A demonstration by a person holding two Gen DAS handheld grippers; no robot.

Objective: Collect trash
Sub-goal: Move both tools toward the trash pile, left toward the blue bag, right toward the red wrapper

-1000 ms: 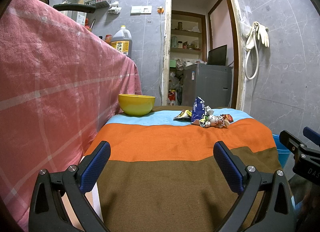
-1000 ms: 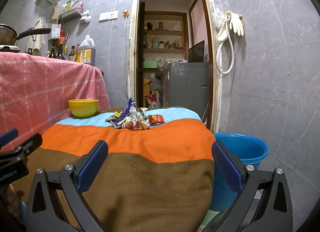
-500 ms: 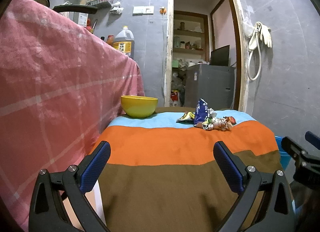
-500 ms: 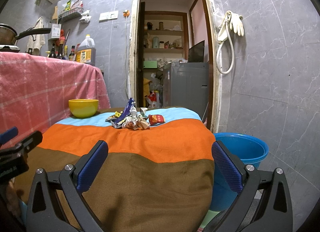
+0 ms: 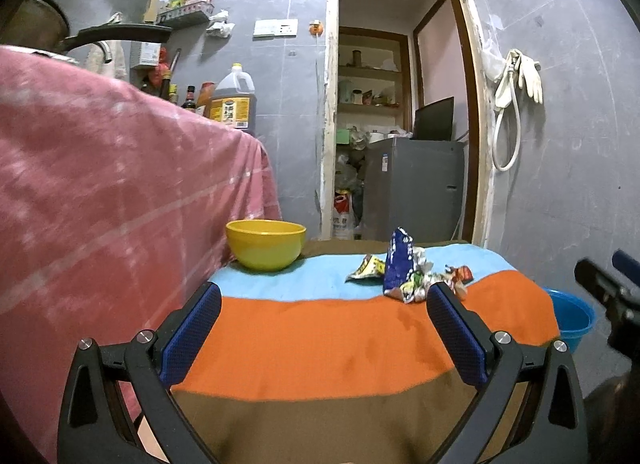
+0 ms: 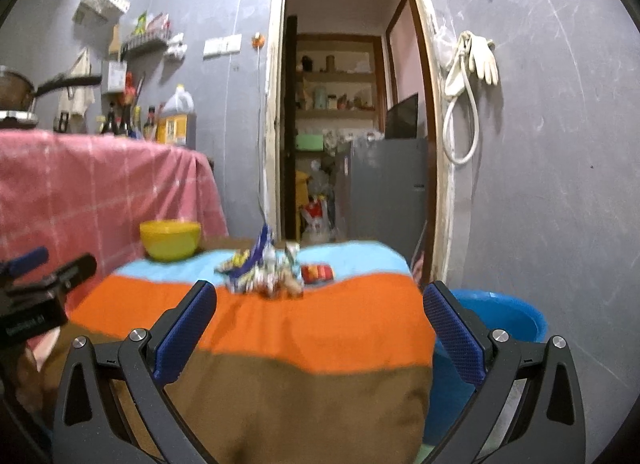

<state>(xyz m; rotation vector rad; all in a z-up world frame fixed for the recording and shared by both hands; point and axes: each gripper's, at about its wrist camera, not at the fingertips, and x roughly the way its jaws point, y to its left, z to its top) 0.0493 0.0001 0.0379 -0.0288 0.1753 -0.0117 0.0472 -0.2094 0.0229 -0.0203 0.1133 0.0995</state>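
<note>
A heap of crumpled snack wrappers (image 5: pixel 404 274) (image 6: pixel 266 270) lies on the far part of a table under a striped blue, orange and brown cloth (image 5: pixel 320 336) (image 6: pixel 320 324). A tall blue wrapper stands up in the heap. A small red packet (image 6: pixel 317 272) lies at its right. My left gripper (image 5: pixel 324 328) is open over the orange stripe, short of the heap, with nothing between its fingers. My right gripper (image 6: pixel 320 324) is open too, nearer the table's right side, and holds nothing. Each gripper shows at the edge of the other's view.
A yellow bowl (image 5: pixel 266 248) (image 6: pixel 170 244) stands at the table's far left. A blue bucket (image 6: pixel 496 316) (image 5: pixel 572 318) sits on the floor right of the table. A counter under pink checked cloth (image 5: pixel 100 203) rises on the left. A doorway (image 5: pixel 400 135) opens behind.
Both grippers have lifted and moved forward toward the wrappers, which now look larger and closer. The right wrist view is blurred by motion. Both stay open.
</note>
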